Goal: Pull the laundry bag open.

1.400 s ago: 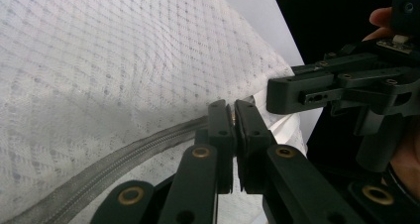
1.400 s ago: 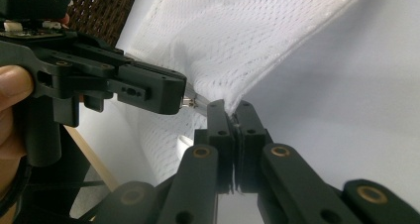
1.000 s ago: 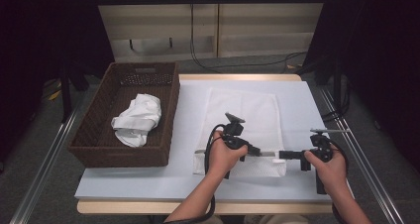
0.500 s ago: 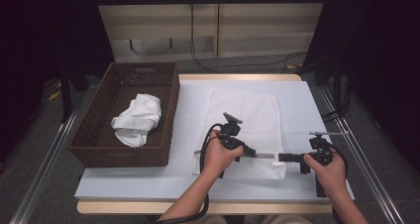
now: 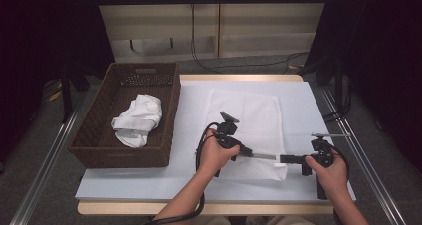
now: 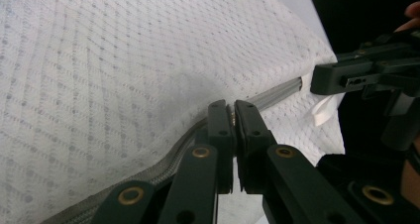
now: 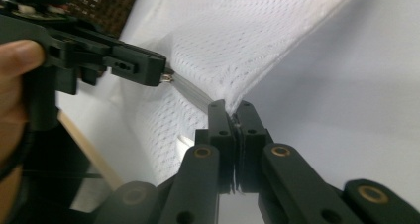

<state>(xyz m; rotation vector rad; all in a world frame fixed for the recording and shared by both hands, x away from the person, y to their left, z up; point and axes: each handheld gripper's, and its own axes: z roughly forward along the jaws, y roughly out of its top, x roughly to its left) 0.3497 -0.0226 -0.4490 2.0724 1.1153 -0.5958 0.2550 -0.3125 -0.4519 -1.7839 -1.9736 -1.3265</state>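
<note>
A white mesh bag [image 5: 244, 115] lies flat on the table, its grey zipper [image 5: 263, 156] along the near edge. My left gripper [image 5: 247, 152] points right and is shut on the zipper's small metal pull. In the left gripper view the jaws [image 6: 231, 109] are pressed together on that pull, with the zipper [image 6: 277, 92] running on toward the other gripper [image 6: 317, 80]. My right gripper [image 5: 279, 159] points left and is shut on the bag's corner at the zipper's end. The right gripper view shows its jaws [image 7: 229, 107] pinching mesh [image 7: 247, 35], with the left gripper [image 7: 161, 70] beyond.
A dark wicker basket [image 5: 94, 140] stands at the table's left and holds a crumpled white cloth [image 5: 138, 119]. The white table top [image 5: 308, 105] ends at metal rails on both sides. Cabinets and cables lie beyond the far edge.
My left gripper has slid a little to the left along the zipper, widening the gap to the right gripper. The right gripper has stayed put.
</note>
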